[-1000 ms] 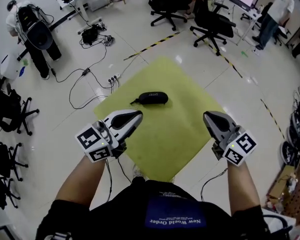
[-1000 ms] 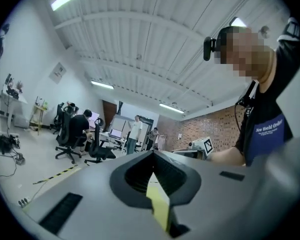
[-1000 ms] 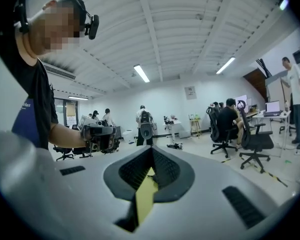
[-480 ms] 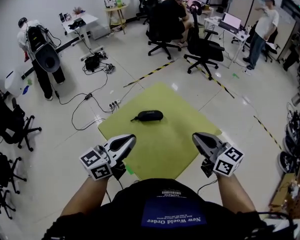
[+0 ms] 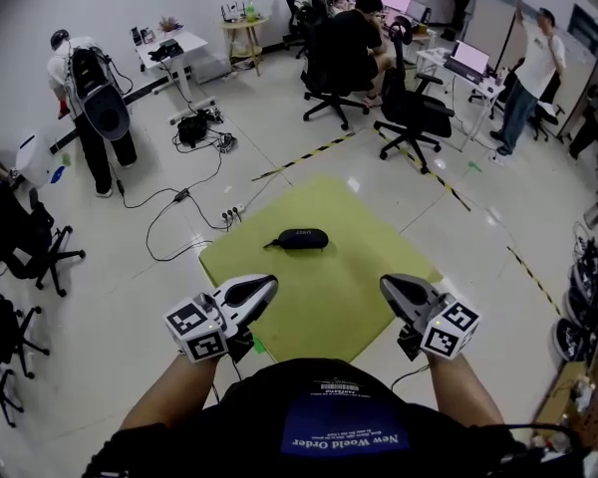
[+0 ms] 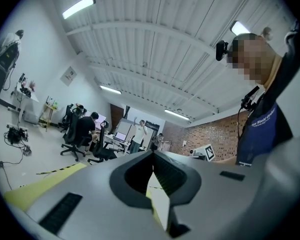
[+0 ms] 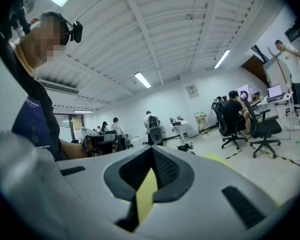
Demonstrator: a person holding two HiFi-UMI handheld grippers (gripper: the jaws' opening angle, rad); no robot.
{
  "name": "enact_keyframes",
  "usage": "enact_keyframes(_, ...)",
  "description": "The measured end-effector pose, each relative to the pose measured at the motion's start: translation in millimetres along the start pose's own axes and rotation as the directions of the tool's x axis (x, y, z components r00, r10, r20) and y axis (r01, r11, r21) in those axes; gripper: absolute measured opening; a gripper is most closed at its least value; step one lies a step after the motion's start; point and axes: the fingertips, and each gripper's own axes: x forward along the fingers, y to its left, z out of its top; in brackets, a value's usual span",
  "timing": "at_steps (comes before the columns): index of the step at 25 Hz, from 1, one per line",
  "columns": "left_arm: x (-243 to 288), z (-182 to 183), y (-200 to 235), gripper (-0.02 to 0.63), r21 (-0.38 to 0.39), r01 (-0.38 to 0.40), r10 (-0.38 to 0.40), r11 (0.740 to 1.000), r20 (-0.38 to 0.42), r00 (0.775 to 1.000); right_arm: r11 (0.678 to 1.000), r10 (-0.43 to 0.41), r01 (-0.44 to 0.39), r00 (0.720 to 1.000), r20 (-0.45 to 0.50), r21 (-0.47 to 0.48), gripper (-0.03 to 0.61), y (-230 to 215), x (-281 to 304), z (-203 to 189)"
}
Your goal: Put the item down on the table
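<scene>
Head view shows the black case [image 5: 299, 239] lying on the yellow-green counter [image 5: 354, 257], and neither claw touches it. Its long axis runs from 9 to 3 o'clock, with a thin strap at the 9 o'clock end. From the left claw [image 5: 262, 287] the case is at about 1 o'clock. From the right claw [image 5: 391, 287] it is at about 10 o'clock and further away, so I judge the left hand the nearer one. Both claws are closed together with nothing between them; each gripper view makes this plain. Those two views look across the room to office chairs [image 7: 262, 126] and miss the case; only the head view gives its place.
</scene>
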Motion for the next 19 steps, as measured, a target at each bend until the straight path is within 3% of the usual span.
enact_keyframes(19, -2.0, 7.0, 4.7, 0.006, -0.004, 0.002, -0.002, 1.0, 0.002, 1.0, 0.999, 0.023, -0.024, 0.999, -0.029, -0.026, -0.014, 2.2, 11.2, 1.3)
